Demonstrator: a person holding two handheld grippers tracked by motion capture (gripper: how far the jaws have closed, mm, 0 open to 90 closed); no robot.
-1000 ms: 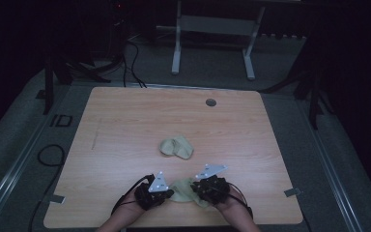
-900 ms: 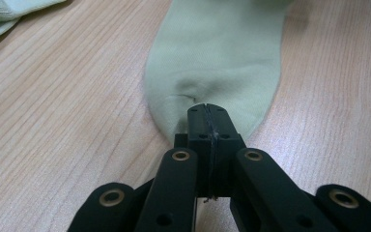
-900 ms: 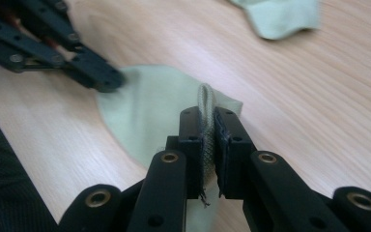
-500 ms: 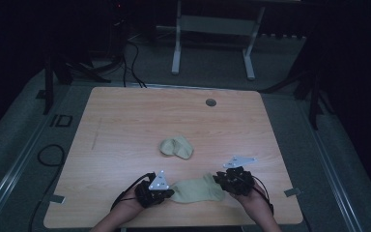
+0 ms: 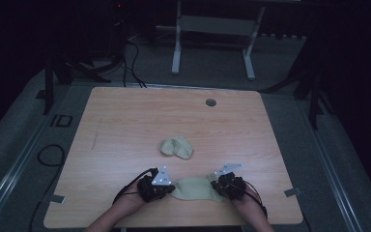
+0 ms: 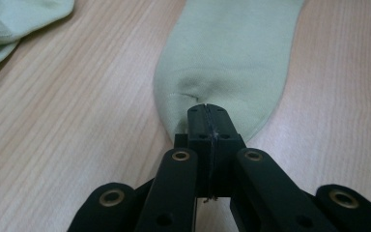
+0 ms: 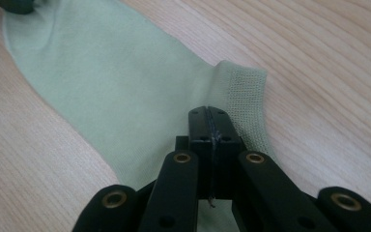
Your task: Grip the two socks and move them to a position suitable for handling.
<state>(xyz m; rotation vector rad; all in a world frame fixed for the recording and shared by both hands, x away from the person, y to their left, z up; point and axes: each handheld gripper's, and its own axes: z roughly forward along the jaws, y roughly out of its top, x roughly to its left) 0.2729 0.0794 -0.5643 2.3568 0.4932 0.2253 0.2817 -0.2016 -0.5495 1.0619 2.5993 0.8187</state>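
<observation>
Ribbing on my flat knit green sock (image 7: 125, 96) shows from the right gripper (image 7: 207, 112); both it and the left gripper (image 6: 206, 108) pinch its ends, jaws fully closed.

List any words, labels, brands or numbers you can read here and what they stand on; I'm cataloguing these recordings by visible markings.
"ID": pale marking on the grey floor left of the table; it could be a bracket shape and not letters.
Flat sock, crumpled sock, left gripper and right gripper: no print or brand can be seen on them.
</observation>
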